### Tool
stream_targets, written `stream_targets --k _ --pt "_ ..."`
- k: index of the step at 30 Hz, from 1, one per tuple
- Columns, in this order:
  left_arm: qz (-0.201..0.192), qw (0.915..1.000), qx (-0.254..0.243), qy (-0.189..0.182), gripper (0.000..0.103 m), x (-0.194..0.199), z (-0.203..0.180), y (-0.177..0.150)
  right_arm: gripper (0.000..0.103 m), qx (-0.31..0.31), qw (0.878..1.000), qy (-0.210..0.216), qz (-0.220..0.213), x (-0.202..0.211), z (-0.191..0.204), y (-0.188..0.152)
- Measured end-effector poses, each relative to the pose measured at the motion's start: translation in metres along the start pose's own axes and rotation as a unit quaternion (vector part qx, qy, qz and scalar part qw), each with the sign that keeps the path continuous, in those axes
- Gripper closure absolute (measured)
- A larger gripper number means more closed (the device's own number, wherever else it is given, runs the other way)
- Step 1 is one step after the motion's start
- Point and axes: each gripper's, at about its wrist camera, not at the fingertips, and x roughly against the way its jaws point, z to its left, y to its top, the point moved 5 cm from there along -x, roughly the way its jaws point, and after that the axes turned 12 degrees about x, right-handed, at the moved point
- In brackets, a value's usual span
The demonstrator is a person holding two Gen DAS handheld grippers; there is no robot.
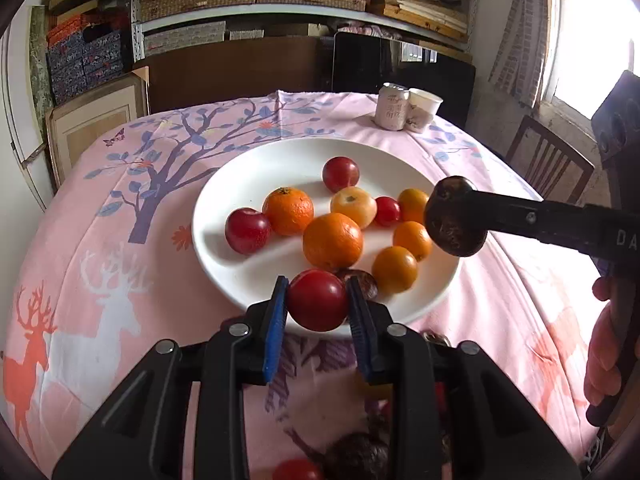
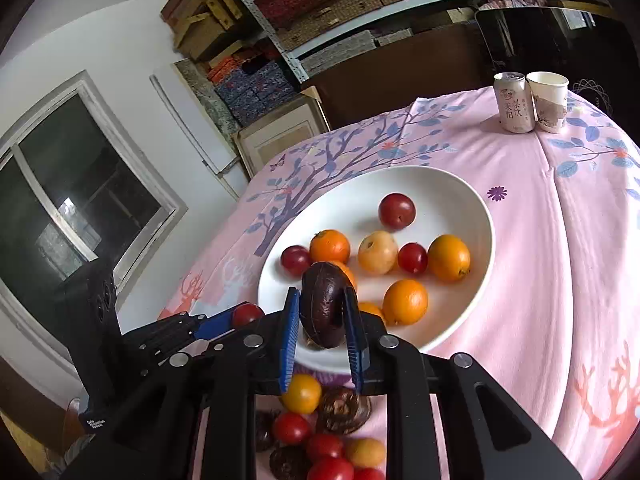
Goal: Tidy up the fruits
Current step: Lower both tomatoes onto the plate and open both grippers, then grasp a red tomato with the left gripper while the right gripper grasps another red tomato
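Over glossy round plate (image 1: 224, 200), left gripper (image 1: 318, 300) clasps smooth tomato (image 1: 318, 300).

Black claws (image 1: 316, 304), blue pads (image 2: 290, 340)

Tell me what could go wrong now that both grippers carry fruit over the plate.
1. The white plate is crowded; releasing the red fruit from the left gripper could knock the large orange rolling.
2. The right gripper pinches the dark fruit by its narrow sides; it might twist free.
3. Both grippers converge near the plate's front rim and could collide.
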Motion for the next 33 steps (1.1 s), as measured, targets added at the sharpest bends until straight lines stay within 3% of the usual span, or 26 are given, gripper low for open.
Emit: stream_targets --k 3,5,6,7,9,14,21,25,27,33 --pt "0.018 0.9997 0.006 0.015 0.074 -0.024 0.003 0.013 0.078 -0.015 1.000 0.001 0.010 -0.019 -0.010 0.012" --pt "0.024 0.9994 0.012 0.021 0.057 -0.032 0.006 0.018 0.073 -0.024 1.000 -0.002 0.011 -0.026 -0.015 0.016" --pt "0.019 0.9993 0.018 0.027 0.039 -0.031 0.009 0.019 0.064 -0.028 1.000 -0.003 0.006 -0.025 -0.016 0.016" --pt "0.009 0.9992 0.025 0.031 0.031 -0.026 0.012 0.019 0.062 -0.031 1.000 -0.003 -0.001 -0.022 -0.017 0.015" --pt "-0.005 0.9994 0.029 0.021 0.028 -0.012 0.015 0.016 0.062 -0.022 1.000 -0.005 -0.007 -0.015 -0.014 0.009" --pt "-0.018 0.9994 -0.018 0.023 0.027 0.032 0.019 -0.025 0.062 -0.014 1.000 -0.002 0.003 0.013 -0.009 -0.033" --pt "0.008 0.9968 -0.056 0.056 0.026 0.063 0.051 -0.103 0.059 0.003 0.999 0.003 0.045 0.048 0.015 -0.122" --pt "0.033 0.9971 -0.031 0.061 0.028 0.059 0.067 -0.110 0.059 0.037 0.997 0.011 0.069 0.053 0.041 -0.147" --pt "0.032 0.9970 -0.036 0.060 0.028 0.057 0.064 -0.109 0.059 0.063 0.995 -0.007 0.077 0.051 0.051 -0.153" --pt "0.034 0.9911 -0.112 0.063 0.046 0.051 0.025 -0.115 0.059 0.080 0.991 -0.044 0.097 0.045 0.059 -0.157"
